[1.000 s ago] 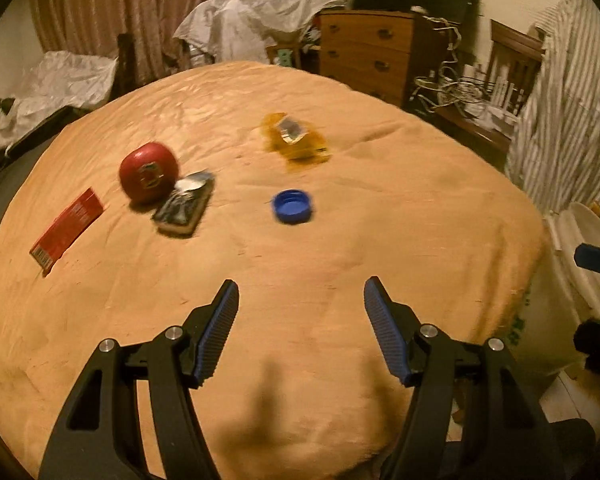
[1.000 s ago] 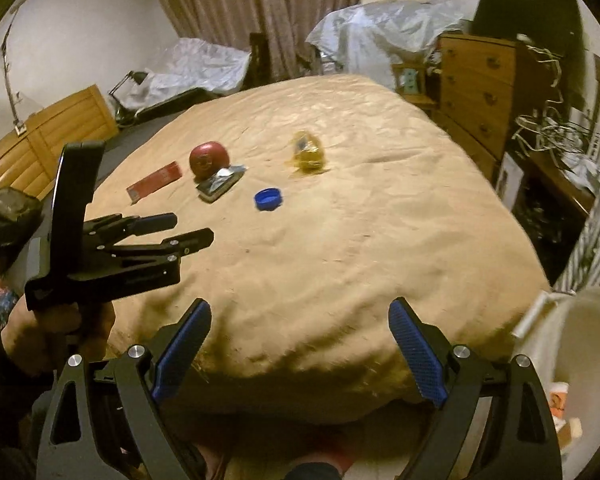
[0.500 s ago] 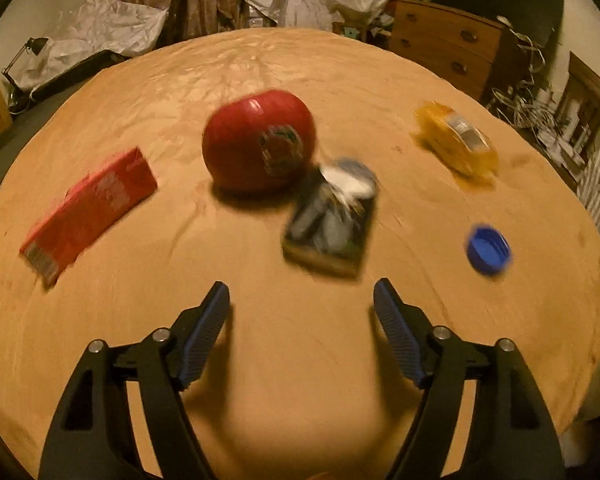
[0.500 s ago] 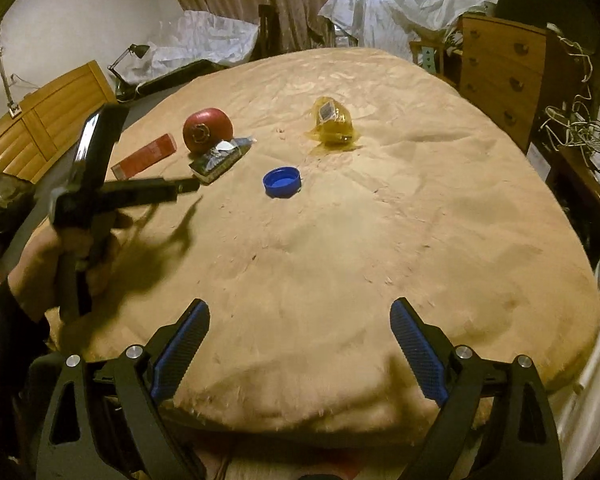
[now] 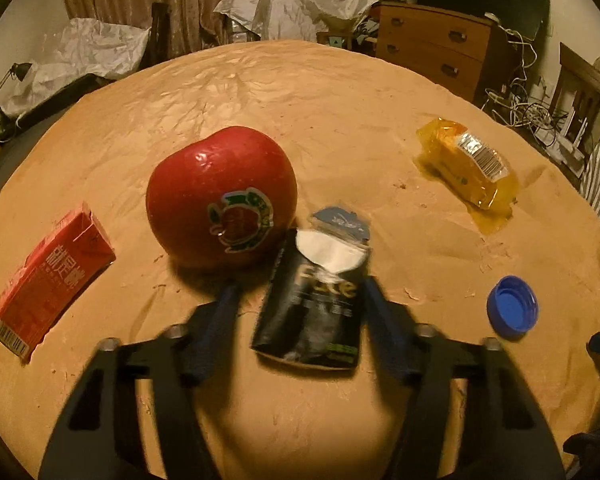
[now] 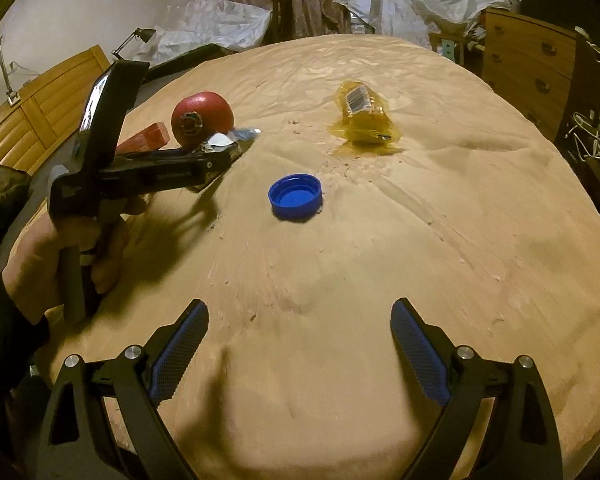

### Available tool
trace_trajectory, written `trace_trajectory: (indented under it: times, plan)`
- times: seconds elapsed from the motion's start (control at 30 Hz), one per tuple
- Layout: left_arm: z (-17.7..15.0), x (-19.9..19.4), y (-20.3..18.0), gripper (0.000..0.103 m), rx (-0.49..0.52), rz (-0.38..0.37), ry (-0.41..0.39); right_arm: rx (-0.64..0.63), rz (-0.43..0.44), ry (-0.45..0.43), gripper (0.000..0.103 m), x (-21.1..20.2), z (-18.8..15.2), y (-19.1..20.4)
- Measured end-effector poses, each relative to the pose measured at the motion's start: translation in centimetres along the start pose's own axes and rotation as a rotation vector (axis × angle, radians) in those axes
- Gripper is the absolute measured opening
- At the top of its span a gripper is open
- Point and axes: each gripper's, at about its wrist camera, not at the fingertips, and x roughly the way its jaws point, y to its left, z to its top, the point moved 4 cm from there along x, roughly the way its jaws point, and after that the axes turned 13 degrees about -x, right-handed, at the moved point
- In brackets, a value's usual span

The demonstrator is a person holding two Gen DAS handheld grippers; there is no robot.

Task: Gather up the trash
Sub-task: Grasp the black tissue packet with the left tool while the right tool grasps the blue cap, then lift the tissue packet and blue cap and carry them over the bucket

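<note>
A wide bed covered in a tan fuzzy blanket [image 6: 380, 240] carries all the litter. The left hand-held gripper [image 5: 300, 300] is spread apart, one blurred finger on each side of a torn black foil pouch [image 5: 312, 312] lying flat; whether the fingers touch it cannot be told. The right hand-held gripper [image 6: 300, 344] is released and hovers over bare blanket near the bed's edge. A shiny red apple with a round sticker [image 5: 220, 196] sits just beside the pouch's torn top. A flattened red carton [image 5: 52, 280] lies left of the apple. A crumpled yellow plastic wrapper [image 5: 468, 164] lies far right, and a blue plastic bottle cap [image 5: 512, 306] rests open side up nearer.
</note>
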Motion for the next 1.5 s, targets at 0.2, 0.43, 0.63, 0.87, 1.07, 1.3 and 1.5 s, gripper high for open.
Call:
trace_trajectory:
  times: [0.2, 0.43, 0.63, 0.87, 1.07, 1.3, 1.5]
  plan:
    - [-1.6, -2.4, 0.6, 0.042, 0.009, -0.029, 0.056, -0.050, 0.009, -0.021, 0.093, 1.4, 1.3, 0.7]
    - [-4.1, -3.5, 2.3, 0.064, 0.042, -0.012, 0.071, -0.111, -0.006, -0.014, 0.092, 4.1, 4.2, -0.2]
    - [-3.3, -2.3, 1.4, 0.071, 0.050, -0.009, 0.070, -0.125, -0.017, 0.017, 0.081, 7.0, 6.9, -1.1]
    - [-3.1, -2.1, 1.0, 0.045, 0.047, 0.006, 0.050, -0.180, -0.080, 0.050, 0.053, 8.7, 8.1, 0.0]
    - [-4.4, -4.1, 0.8, 0.041, 0.023, 0.020, 0.022, -0.191, -0.097, 0.011, 0.040, 6.9, 6.6, 1.2]
    - [-5.9, -10.7, 0.8, 0.041, -0.047, 0.057, -0.096, -0.161, -0.124, -0.093, 0.040, 0.4, 4.2, 3.4]
    - [-6.7, -18.0, -0.8, 0.041, -0.069, 0.102, -0.268, -0.116, -0.178, -0.253, 0.041, -7.7, 3.0, 5.7]
